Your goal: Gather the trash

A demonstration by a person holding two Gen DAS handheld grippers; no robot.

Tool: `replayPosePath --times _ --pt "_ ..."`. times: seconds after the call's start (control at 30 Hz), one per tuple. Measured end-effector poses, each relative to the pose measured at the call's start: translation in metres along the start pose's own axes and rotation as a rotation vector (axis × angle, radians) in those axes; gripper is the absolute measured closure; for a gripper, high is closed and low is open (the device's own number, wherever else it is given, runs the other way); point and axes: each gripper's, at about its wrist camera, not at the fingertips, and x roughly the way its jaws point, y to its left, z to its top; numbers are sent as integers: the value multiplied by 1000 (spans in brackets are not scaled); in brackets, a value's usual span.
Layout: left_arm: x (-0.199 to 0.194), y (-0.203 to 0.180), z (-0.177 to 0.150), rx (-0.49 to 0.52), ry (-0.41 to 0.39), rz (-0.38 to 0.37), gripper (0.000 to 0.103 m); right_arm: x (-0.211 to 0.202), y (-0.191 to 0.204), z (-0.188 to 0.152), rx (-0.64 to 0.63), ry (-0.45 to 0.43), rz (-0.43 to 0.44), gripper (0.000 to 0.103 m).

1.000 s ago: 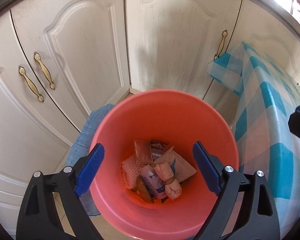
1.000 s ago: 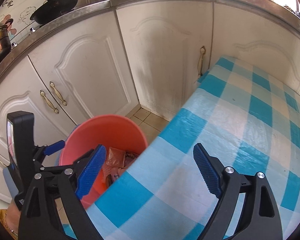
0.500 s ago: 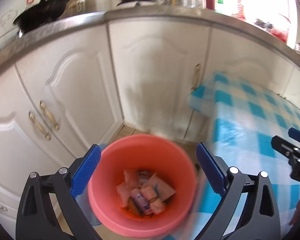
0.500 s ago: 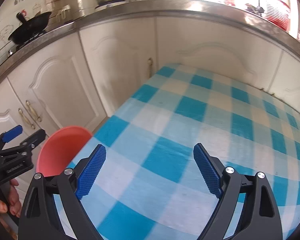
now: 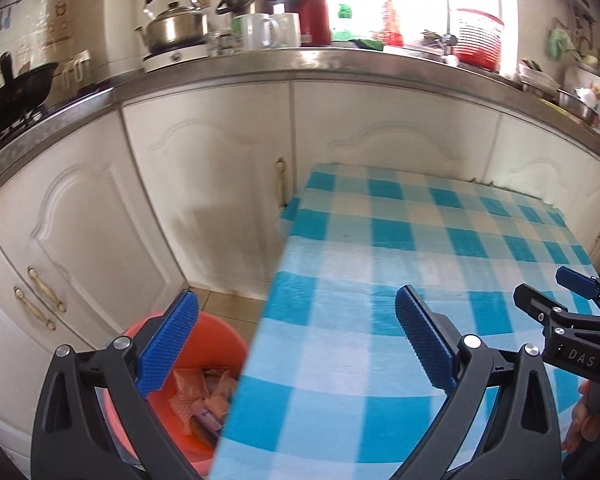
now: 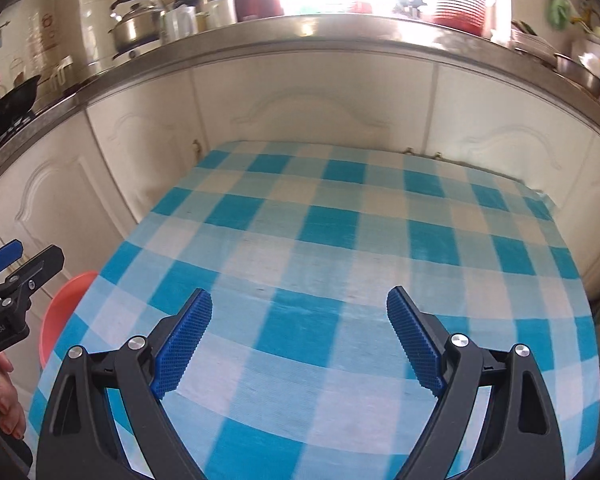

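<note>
An orange-red bucket [image 5: 220,334] stands on the floor at the table's left edge, with several wrappers and crumpled scraps [image 5: 204,400] inside it. My left gripper [image 5: 296,298] hangs above the table's left edge, its jaws opening wide with nothing between them. My right gripper [image 6: 300,296] is open and empty over the blue checked tablecloth [image 6: 340,240]. Only the bucket's rim [image 6: 64,308] shows in the right wrist view. No loose trash shows on the cloth [image 5: 420,248] in either view.
White cabinet doors [image 5: 92,240] with brass handles run behind the bucket and table. The steel counter [image 5: 340,60] carries a kettle [image 5: 172,24], a wok [image 5: 16,88], mugs, a red flask and a red basket [image 5: 476,36]. A hand [image 6: 4,404] holds the left gripper.
Both grippers swung up and to the right, away from above the bucket and over the table. The bucket slid to the lower left of both views, and the counter came into sight.
</note>
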Motion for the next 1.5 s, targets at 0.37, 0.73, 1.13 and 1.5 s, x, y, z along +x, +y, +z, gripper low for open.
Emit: replayPosePath --times 0.37,0.73,1.13,1.5 --pt "-17 -76 8 86 -31 -83 4 -39 -71 -13 115 -66 -110 14" --pt "-51 -128 24 146 -103 -132 4 -101 -116 -15 172 -195 -230 14" --pt "-105 -153 40 133 -255 -146 4 -186 -121 -8 169 -399 -324 13" --pt "-142 -149 42 103 -357 -129 4 -237 -114 -8 178 -499 -334 9"
